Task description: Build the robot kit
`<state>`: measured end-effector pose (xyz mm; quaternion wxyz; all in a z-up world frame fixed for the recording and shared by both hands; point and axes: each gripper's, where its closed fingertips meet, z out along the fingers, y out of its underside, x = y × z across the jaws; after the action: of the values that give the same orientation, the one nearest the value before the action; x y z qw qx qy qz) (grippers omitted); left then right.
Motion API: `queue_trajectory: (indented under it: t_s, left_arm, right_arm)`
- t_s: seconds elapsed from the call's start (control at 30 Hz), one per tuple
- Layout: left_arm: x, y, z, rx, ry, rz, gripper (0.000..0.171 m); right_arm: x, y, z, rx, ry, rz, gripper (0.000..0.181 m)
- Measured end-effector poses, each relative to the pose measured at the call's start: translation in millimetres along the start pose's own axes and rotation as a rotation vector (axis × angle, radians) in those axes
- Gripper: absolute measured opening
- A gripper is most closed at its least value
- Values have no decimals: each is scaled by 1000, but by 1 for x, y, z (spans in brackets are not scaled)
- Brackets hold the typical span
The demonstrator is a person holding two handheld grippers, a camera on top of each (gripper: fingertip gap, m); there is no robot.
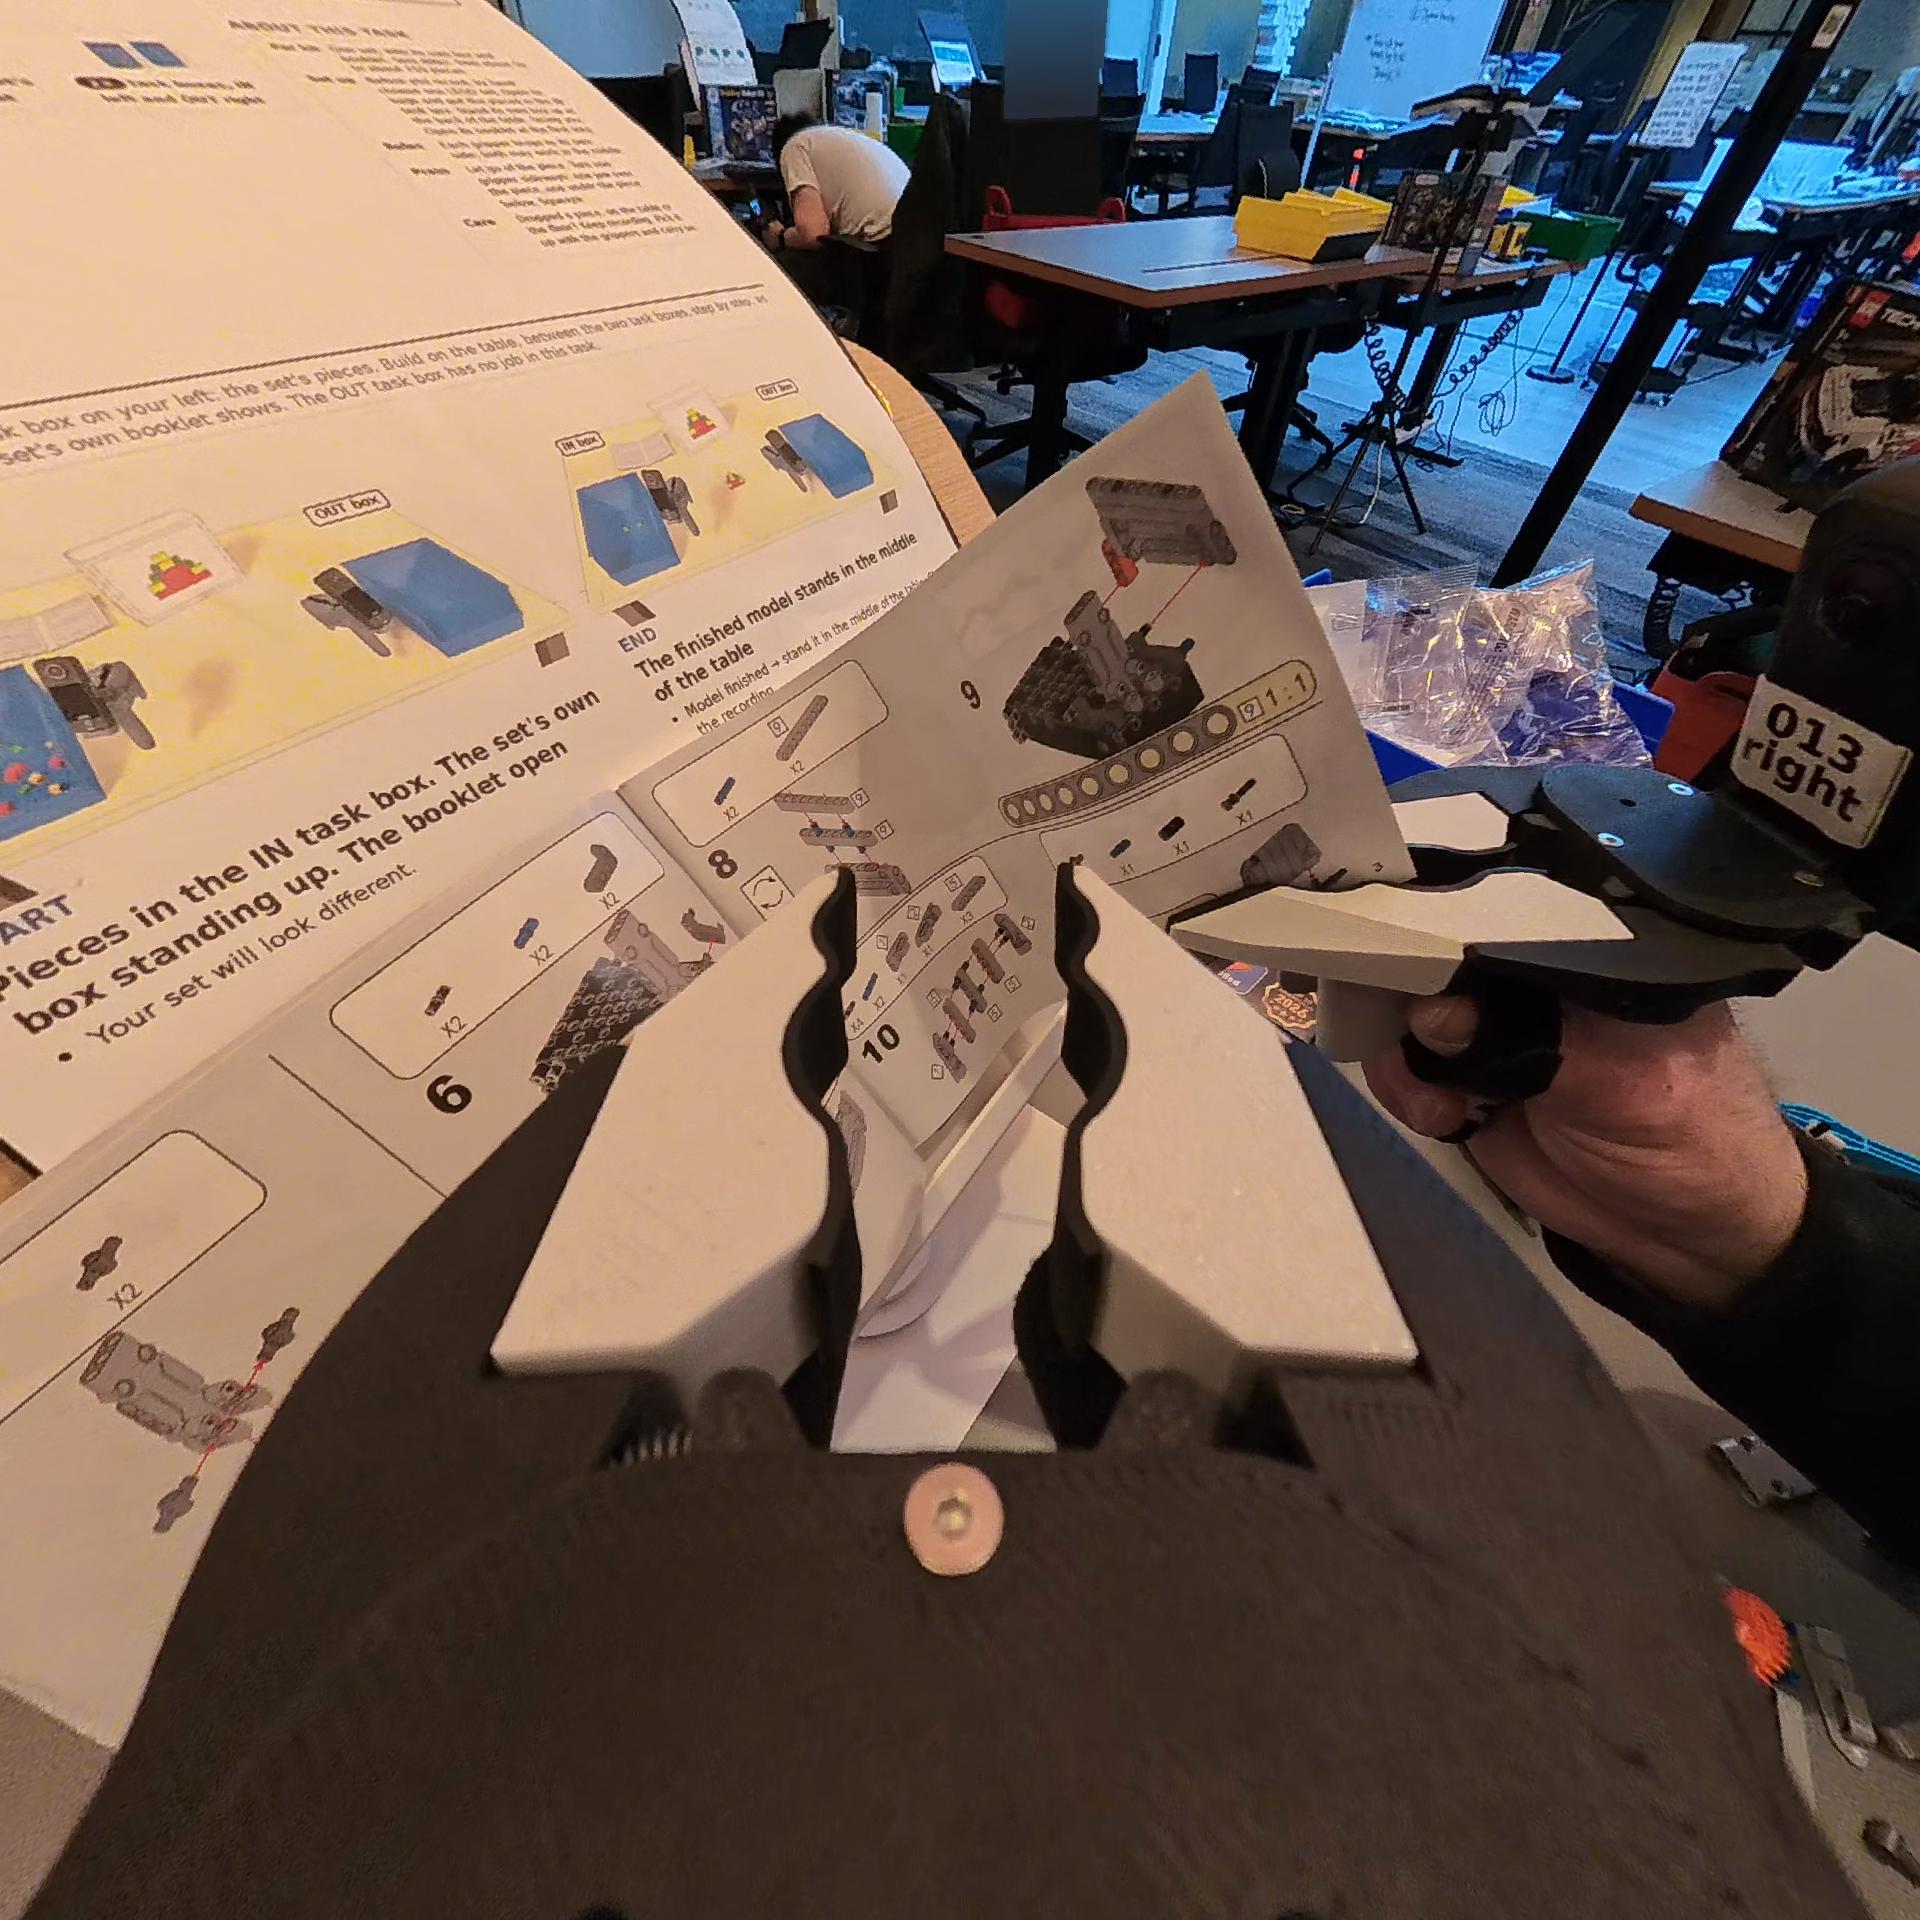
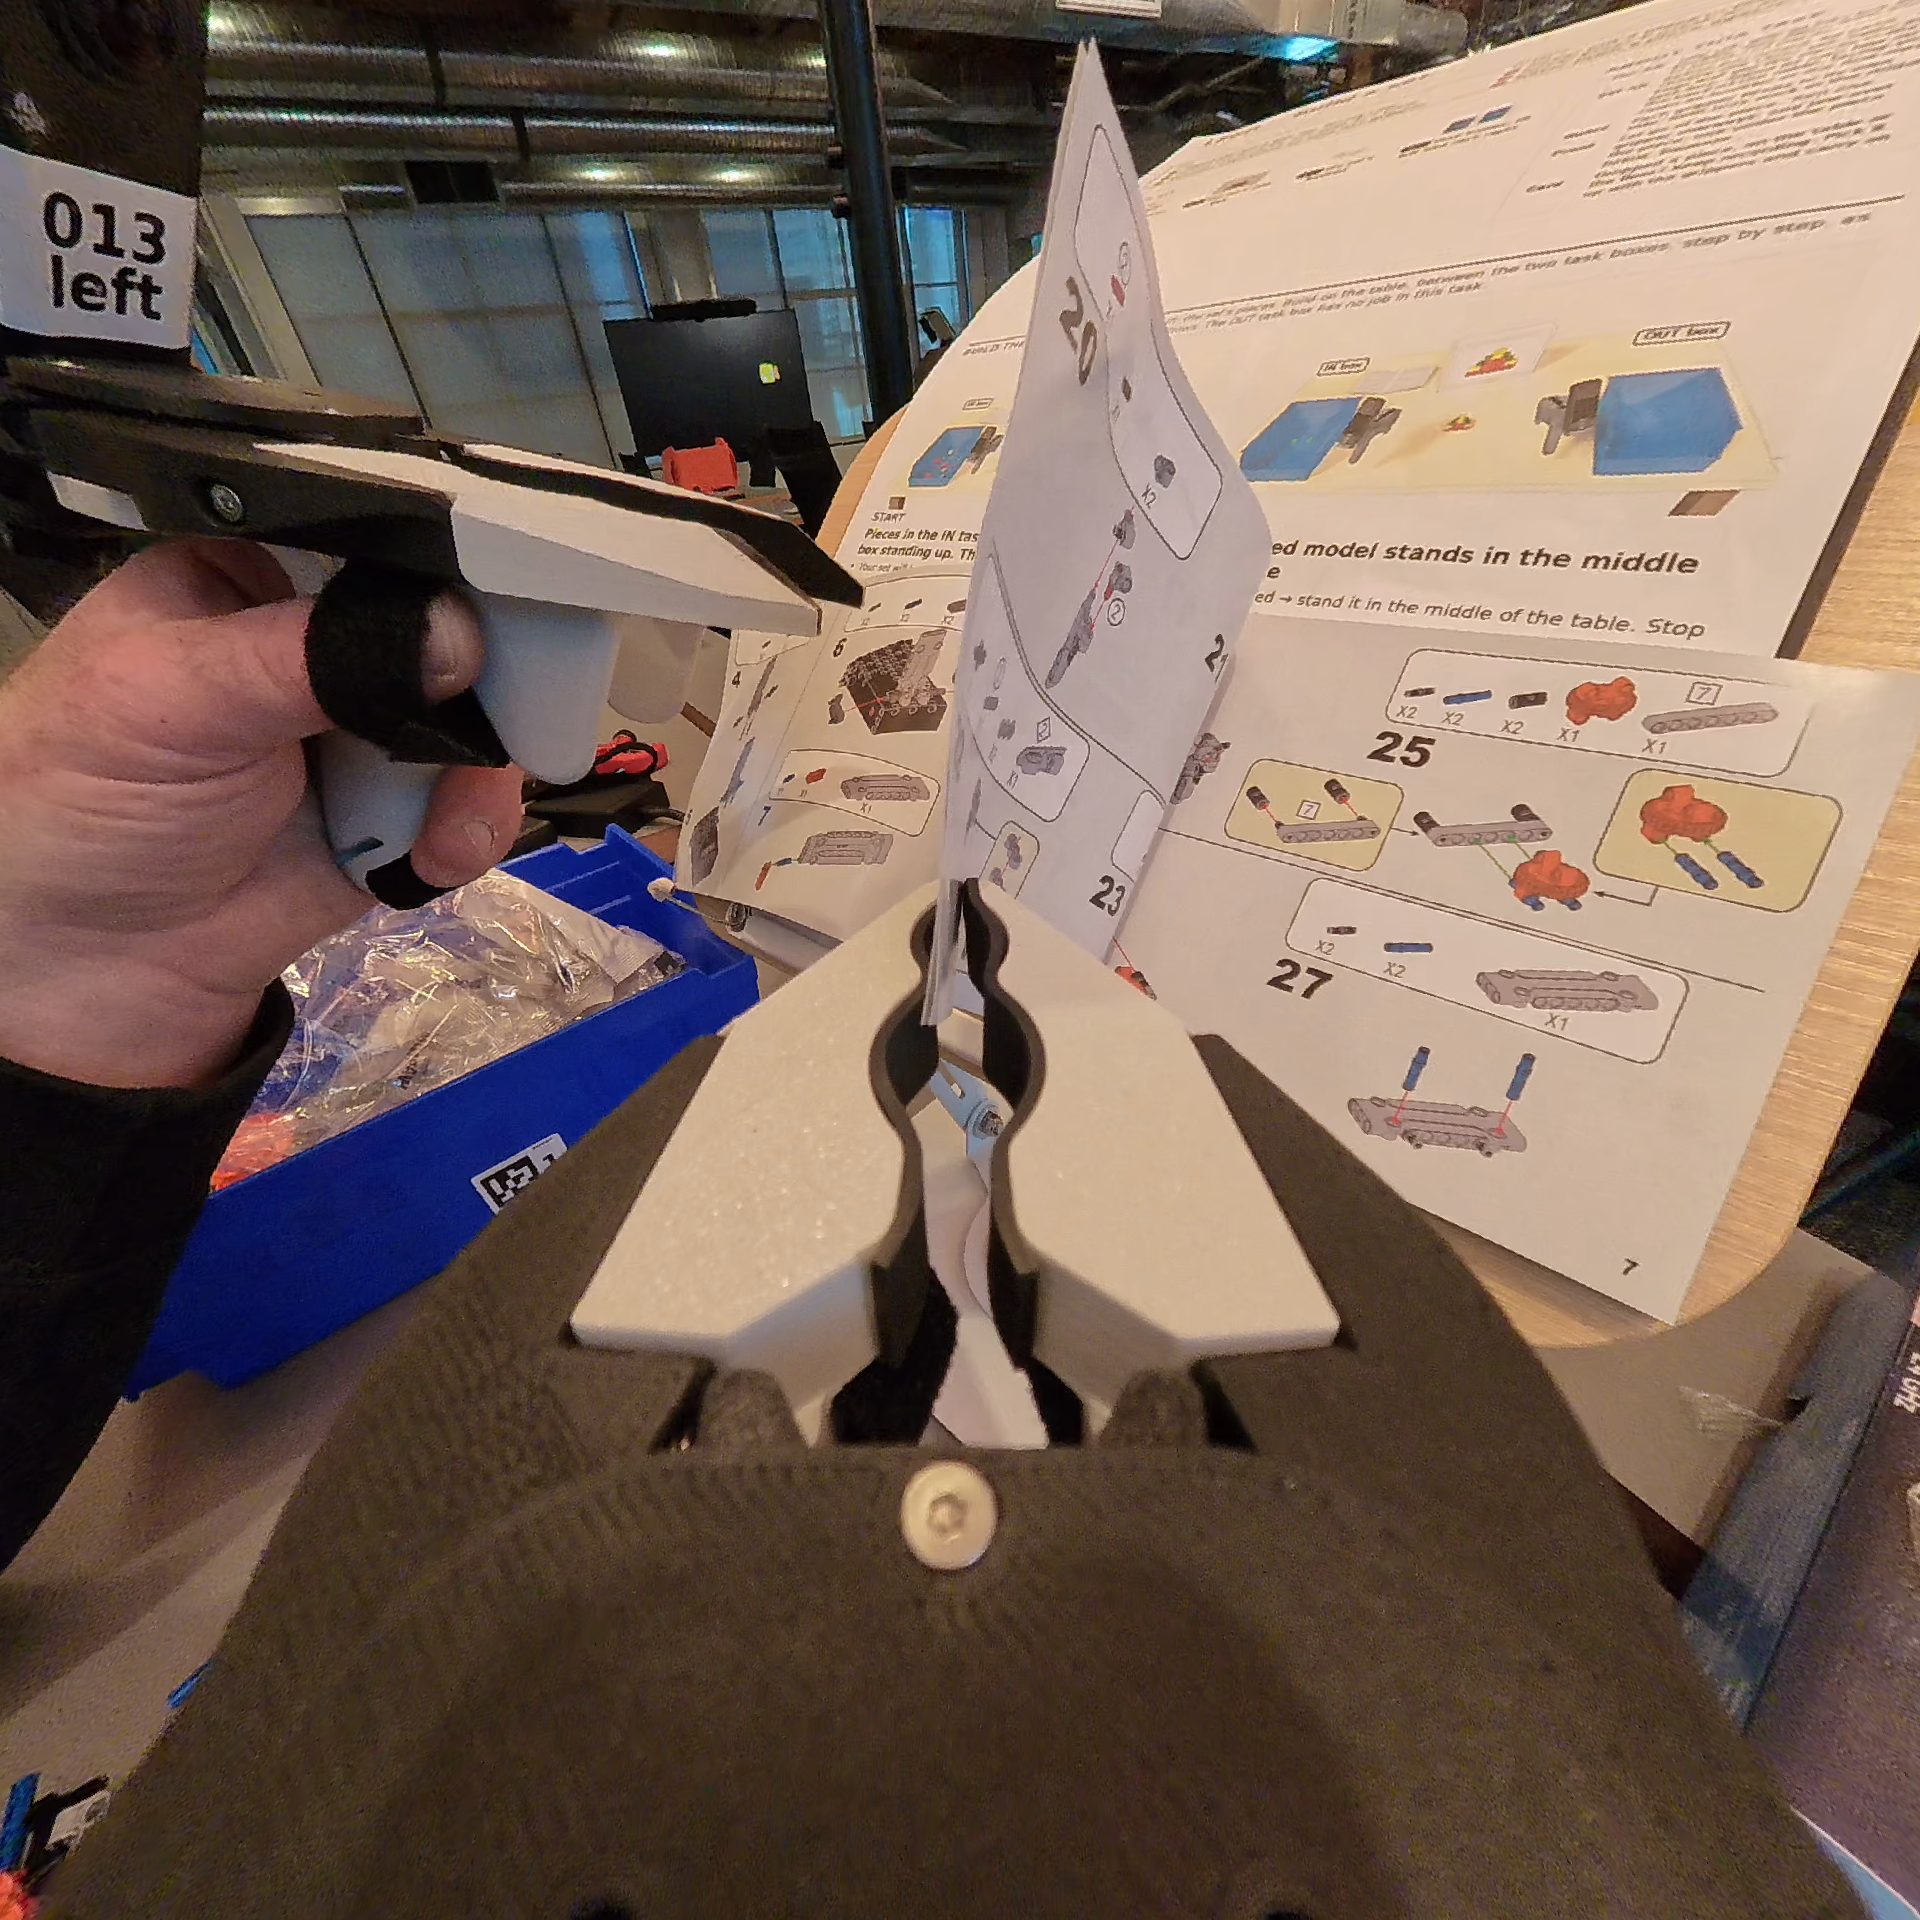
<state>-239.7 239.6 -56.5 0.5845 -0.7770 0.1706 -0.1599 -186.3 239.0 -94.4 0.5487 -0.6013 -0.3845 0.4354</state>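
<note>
An open building-instruction booklet point(image 1: 582, 997) leans on a wooden board. My right gripper point(image 2: 961, 902) is shut on the lower edge of one of its pages point(image 2: 1117, 499) and holds that page upright, edge-on. In the left wrist view the lifted page point(image 1: 1101, 665) stands to the right, with the right gripper point(image 1: 1195, 930) pinching its bottom corner. My left gripper point(image 1: 958, 894) is open and empty, its fingers pointing at the booklet's spread just left of the lifted page. It also shows in the right wrist view point(image 2: 836, 601), close to the page's left side.
A large printed sheet point(image 2: 1558, 260) stands on the wooden board point(image 2: 1860, 935) behind the booklet. A blue bin point(image 2: 436, 1174) with clear plastic bags point(image 1: 1507, 665) sits beside it. Small grey parts point(image 1: 1766, 1470) lie on the table. A person point(image 1: 842, 182) sits at desks far behind. About 7 cm separates my left fingertips from my right.
</note>
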Motion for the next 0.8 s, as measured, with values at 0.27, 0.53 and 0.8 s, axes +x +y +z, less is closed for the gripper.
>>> queue_trajectory:
  t_s: [0.27,0.53,0.8]
  left_arm:
    - [1,1,1,-6,4,3,36]
    - [2,3,4,-16,12,2,36]
    - [-11,3,-2,-6,-36,2,37]
  right_arm:
    - [-2,0,1,4,-11,-1,0]
    - [0,0,0,11,-17,15,0]
    - [11,1,-4,11,2,30,0]
